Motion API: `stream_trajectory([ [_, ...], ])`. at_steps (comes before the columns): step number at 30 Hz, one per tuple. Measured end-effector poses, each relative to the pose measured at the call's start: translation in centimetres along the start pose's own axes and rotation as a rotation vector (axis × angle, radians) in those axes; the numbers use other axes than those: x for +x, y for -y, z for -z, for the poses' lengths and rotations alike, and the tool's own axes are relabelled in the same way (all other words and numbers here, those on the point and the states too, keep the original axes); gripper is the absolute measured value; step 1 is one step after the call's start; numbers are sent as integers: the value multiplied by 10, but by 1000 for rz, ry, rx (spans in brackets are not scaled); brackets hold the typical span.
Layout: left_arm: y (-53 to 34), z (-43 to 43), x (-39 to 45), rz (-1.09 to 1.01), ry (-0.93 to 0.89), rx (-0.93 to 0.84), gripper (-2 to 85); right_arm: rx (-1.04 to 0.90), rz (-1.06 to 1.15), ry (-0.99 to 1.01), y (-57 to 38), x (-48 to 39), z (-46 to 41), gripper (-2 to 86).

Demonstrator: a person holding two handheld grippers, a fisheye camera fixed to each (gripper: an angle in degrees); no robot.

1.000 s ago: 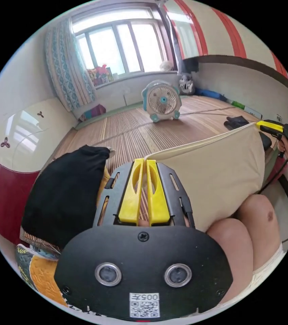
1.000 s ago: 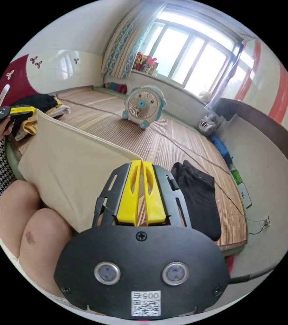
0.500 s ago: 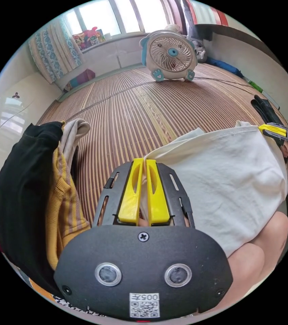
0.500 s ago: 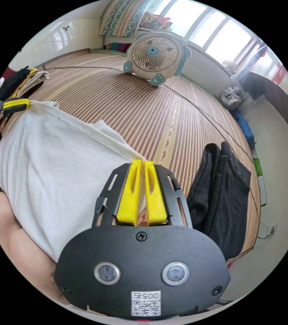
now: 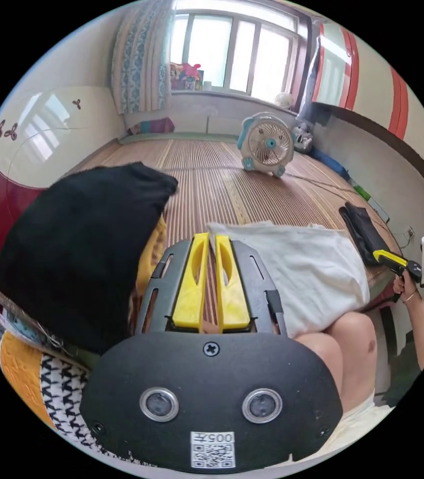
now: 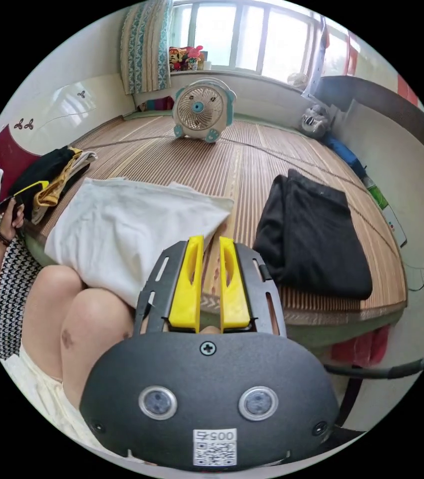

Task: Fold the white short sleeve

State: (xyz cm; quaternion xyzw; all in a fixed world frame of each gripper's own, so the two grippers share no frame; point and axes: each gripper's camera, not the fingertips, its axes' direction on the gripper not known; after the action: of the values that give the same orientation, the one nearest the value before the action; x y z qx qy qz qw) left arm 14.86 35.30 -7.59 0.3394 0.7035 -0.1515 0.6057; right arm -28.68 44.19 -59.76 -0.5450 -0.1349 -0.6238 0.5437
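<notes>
The white short sleeve (image 5: 297,264) lies spread on the bamboo mat (image 5: 207,169), and its near edge hangs over the person's knees (image 5: 351,344). My left gripper (image 5: 211,238) sits just short of one corner, jaws a narrow gap apart, with nothing between them. In the right gripper view the shirt (image 6: 132,224) lies left of my right gripper (image 6: 211,242), which stands open and empty above the mat's edge. The left gripper (image 6: 32,189) is held in a hand apart from the shirt. The right gripper (image 5: 387,258) hangs beyond the shirt's other side.
A pile of black and yellow clothes (image 5: 82,259) sits close on the left gripper's side. A folded black garment (image 6: 317,239) lies on the mat beside the shirt. A small fan (image 6: 202,110) stands farther back with a cord across the mat. The mat's front edge (image 6: 331,314) drops off.
Both grippers held the shirt stretched up between them, then lowered it onto the mat and let go. Both have drawn back from its corners.
</notes>
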Motion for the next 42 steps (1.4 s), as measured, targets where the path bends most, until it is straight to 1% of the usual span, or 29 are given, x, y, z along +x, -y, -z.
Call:
stream_trajectory([
  [5,-67,-16,23,-44,-53,-148,48,-45,-77,140,-65,3,1,58],
  [7,-91,-24,35,-72,-55,-192,49,-64,-106,159,-78,5,-3,61],
  [10,-100,-38,47,-112,-18,-239,44,-130,-168,182,-80,13,-14,50],
  [13,-98,-52,50,-104,3,-279,29,-197,-159,163,-68,15,-19,1],
  [17,-97,-56,54,-94,11,-296,15,-99,-78,23,-60,18,13,-15],
  [19,-103,-59,67,-188,75,-286,12,-108,-106,-25,-62,32,17,-16],
  [20,-105,-60,70,-203,90,-278,11,-127,-130,-19,-66,44,14,-15],
  [23,-112,-62,82,-197,137,-256,10,-182,-212,24,-85,68,0,-10],
  [25,-115,-63,88,-186,160,-251,9,-176,-292,19,-100,79,-1,-3],
  [29,-117,-64,93,-200,165,-257,8,-89,-378,191,-132,94,11,38],
  [33,-118,-64,90,-153,119,-264,6,-45,-444,280,-148,104,13,62],
  [35,-120,-64,90,-150,116,-261,6,-44,-500,352,-152,112,5,64],
  [42,-128,-63,100,-156,152,-245,4,-33,-622,458,-147,128,-11,50],
])
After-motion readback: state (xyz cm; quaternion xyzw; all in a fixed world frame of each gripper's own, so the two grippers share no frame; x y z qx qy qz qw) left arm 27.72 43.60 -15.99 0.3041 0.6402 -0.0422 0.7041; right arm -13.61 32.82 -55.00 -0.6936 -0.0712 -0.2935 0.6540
